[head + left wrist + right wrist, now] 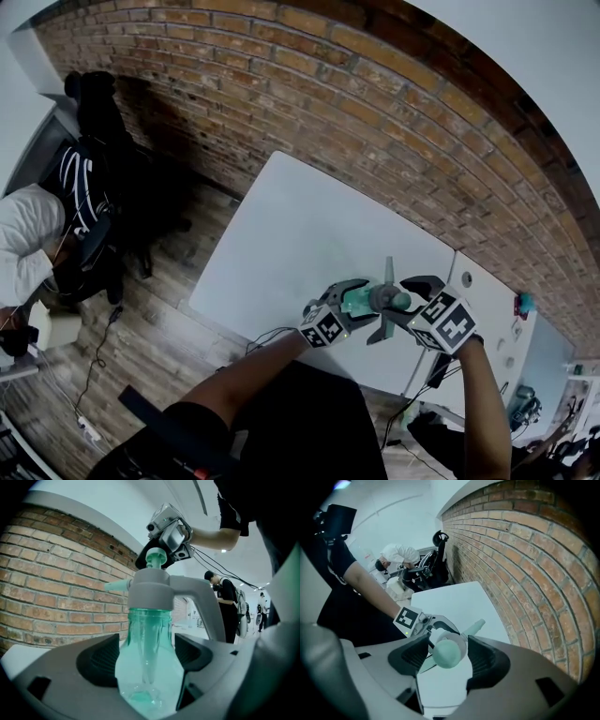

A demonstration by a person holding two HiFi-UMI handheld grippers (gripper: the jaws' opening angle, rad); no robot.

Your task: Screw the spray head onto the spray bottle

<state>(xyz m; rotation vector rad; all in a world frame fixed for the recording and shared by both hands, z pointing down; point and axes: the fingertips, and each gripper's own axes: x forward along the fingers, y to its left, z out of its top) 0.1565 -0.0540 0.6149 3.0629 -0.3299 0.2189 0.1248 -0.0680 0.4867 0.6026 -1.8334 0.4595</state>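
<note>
Left gripper view: nearest, left gripper (146, 660) clamped on the belly of the clear green spray bottle (149, 634), held up off the table; grey spray head (157, 588) seated on the neck, trigger hanging right. Looks empty, light, thin-walled and slick; probably dents under a hard squeeze, so best held low on the body, with turning force taken at the stiff grey collar.

Right gripper view: right gripper (449, 657) spread wide, straddling the green top knob (446, 651) without pressing. Alone shows the white table (454, 602) beneath.

Head view: alone shows both grippers meeting above the table.
</note>
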